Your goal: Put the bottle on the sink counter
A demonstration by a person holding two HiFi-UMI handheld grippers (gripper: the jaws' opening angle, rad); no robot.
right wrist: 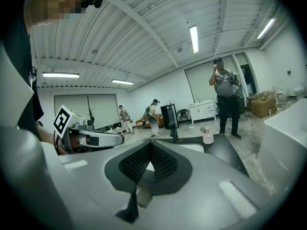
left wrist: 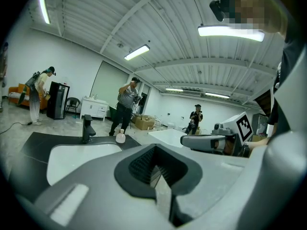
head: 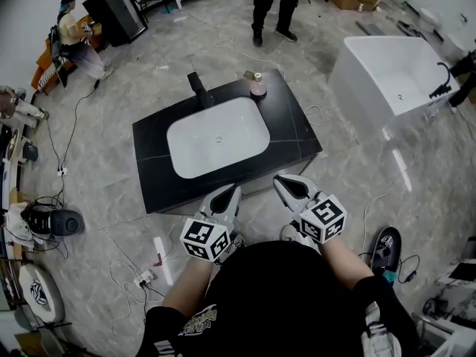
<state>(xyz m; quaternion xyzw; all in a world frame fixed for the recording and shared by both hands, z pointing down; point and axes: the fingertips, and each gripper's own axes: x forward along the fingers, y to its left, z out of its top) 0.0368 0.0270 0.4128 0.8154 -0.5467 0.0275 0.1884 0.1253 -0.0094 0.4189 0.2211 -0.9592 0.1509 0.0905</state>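
A small pinkish bottle [head: 257, 85] with a light cap stands upright on the far right corner of the black sink counter [head: 156, 169]. It appears tiny in the left gripper view [left wrist: 120, 137] and in the right gripper view [right wrist: 207, 137]. My left gripper [head: 229, 193] hovers at the counter's near edge, jaws shut on nothing [left wrist: 153, 169]. Beside it my right gripper [head: 286, 184] is also shut and empty [right wrist: 146, 169]. Both are far from the bottle, with the white basin [head: 217, 136] between.
A black faucet [head: 199, 89] rises behind the basin. A white bathtub [head: 394, 73] stands to the right. One person [head: 271, 6] stands beyond the counter, another [head: 74, 39] at far left. Cables and a power strip [head: 143, 277] lie on the floor.
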